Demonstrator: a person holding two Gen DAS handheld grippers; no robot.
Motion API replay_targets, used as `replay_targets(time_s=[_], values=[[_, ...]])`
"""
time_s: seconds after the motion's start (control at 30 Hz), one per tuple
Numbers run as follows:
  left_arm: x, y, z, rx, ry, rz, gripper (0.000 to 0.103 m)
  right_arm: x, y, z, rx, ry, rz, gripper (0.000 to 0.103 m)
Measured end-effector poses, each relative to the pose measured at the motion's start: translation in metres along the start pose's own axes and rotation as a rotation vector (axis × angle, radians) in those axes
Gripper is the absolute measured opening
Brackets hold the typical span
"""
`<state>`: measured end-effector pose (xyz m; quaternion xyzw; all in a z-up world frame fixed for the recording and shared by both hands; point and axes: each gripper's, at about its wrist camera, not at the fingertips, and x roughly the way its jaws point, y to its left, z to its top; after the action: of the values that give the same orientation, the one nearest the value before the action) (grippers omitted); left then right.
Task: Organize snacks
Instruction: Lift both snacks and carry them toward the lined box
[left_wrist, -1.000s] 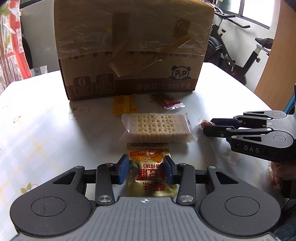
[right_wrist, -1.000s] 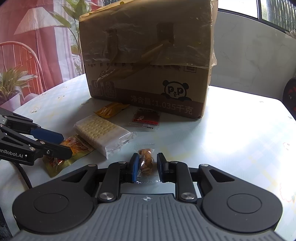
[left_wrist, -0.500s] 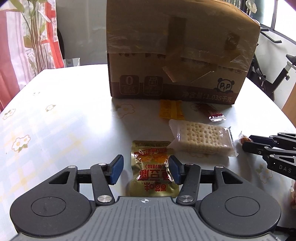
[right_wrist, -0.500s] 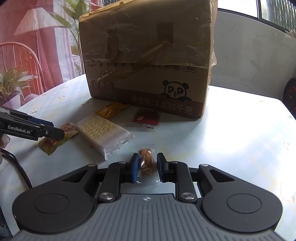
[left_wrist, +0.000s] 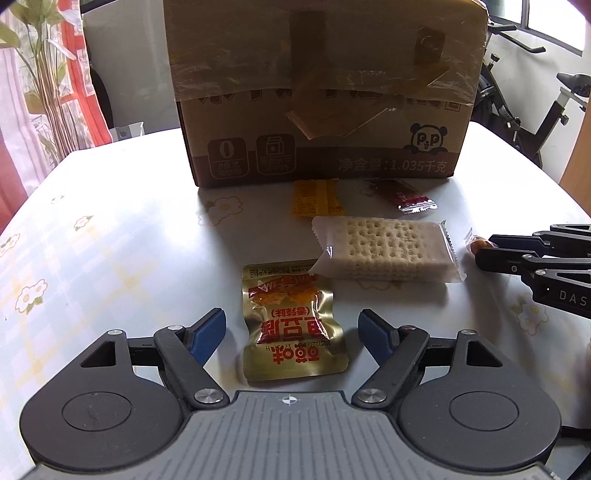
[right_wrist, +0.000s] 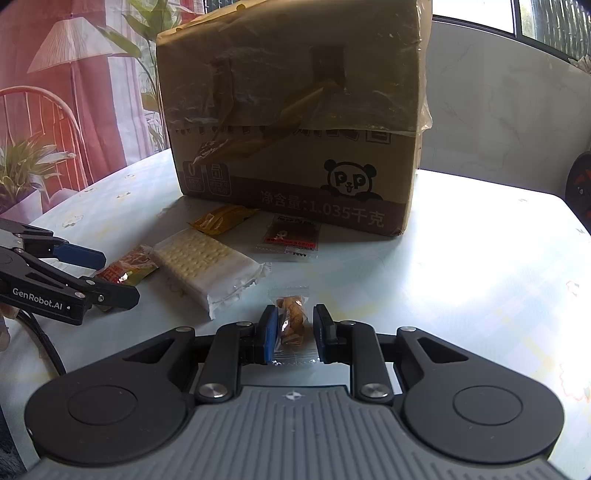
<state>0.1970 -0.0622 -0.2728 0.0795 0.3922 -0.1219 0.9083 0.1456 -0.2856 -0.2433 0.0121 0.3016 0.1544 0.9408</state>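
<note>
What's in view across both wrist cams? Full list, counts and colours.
cardboard box: 1, brown, taped, panda print, far side of the table.
cracker pack: 1, clear wrap, pale crackers, middle, its corner over the gold packet's edge.
gold packet: 1, gold and red, flat between the left fingers.
yellow sachet: 1, yellow, in front of the box.
red sachet: 1, dark red in clear wrap, right of the yellow one.
nut packet: 1, clear, brown pieces, between the right fingers.
table: 1, white, flower print.
exercise bike: 1, black, behind the table.
left gripper: open, astride the gold packet.
right gripper: nearly closed around the nut packet.
</note>
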Motion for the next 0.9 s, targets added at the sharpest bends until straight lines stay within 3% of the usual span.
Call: replay_targets(time_s=[0.23, 0.27, 0.3, 0.33, 0.67, 0.9], values=[[0.0, 0.005, 0.002, -0.017, 0.004, 0.005, 0.077, -0.001, 0.001, 0.0, -0.006, 0.0, 0.012, 0.023], [-0.001, 0.006, 0.002, -0.02, 0.0, 0.004, 0.07, -0.001, 0.001, 0.0, -0.005, 0.0, 0.012, 0.023], [-0.002, 0.007, 0.002, -0.021, -0.006, 0.002, 0.055, -0.001, 0.001, 0.0, -0.005, 0.0, 0.012, 0.023], [-0.003, 0.008, 0.003, -0.017, -0.009, -0.005, 0.052, -0.001, 0.001, 0.0, -0.006, 0.0, 0.012, 0.023], [-0.008, 0.012, 0.003, -0.039, -0.018, -0.034, 0.045, -0.001, 0.001, 0.0, -0.005, -0.003, 0.014, 0.023], [-0.02, 0.016, 0.009, -0.05, -0.074, -0.022, 0.045, -0.005, 0.0, -0.001, 0.007, -0.03, 0.015, 0.023]])
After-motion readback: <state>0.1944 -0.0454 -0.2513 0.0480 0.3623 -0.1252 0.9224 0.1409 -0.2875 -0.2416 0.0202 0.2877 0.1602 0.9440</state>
